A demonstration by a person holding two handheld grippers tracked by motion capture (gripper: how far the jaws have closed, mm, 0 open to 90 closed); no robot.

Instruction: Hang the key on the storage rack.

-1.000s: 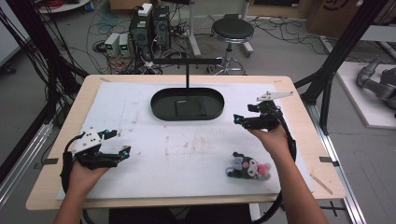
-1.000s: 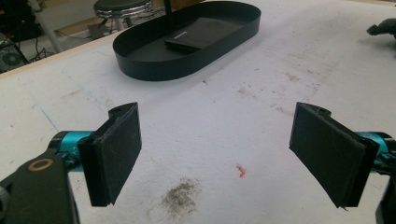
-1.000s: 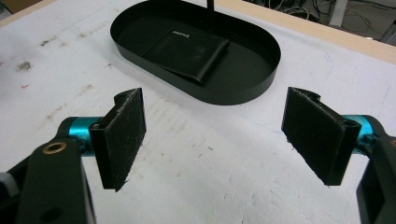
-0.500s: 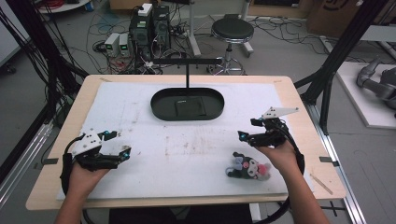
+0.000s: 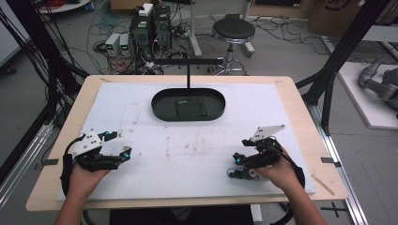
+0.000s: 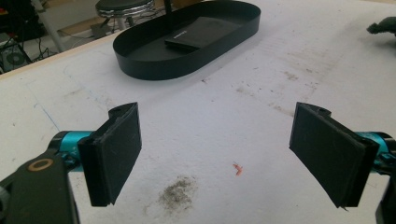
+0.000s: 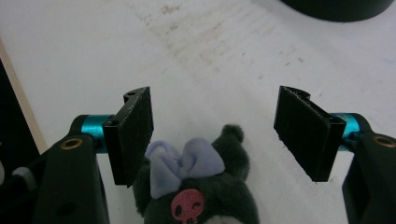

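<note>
Plush toy not yet grasped, tray waiting

In the high view, the right hand-held gripper (image 5: 236,165) sits low at the near right of the counter (image 5: 291,91), directly over the dark plush toy (image 5: 233,173), while the left hand-held gripper (image 5: 118,145) rests apart at the near left; the black oval tray (image 5: 162,108), if that is the goal, lies well apart at the far middle with a flat dark pad in it but no toy. In the left gripper view, that gripper's jaws stand wide and released over bare white surface, the tray (image 6: 140,70) ahead. In the right gripper view, the jaws are spread and released on either side of the toy (image 7: 205,196), whose lilac bow (image 7: 184,163) lies between them; closing, lifting and carrying all seem left to do.
</note>
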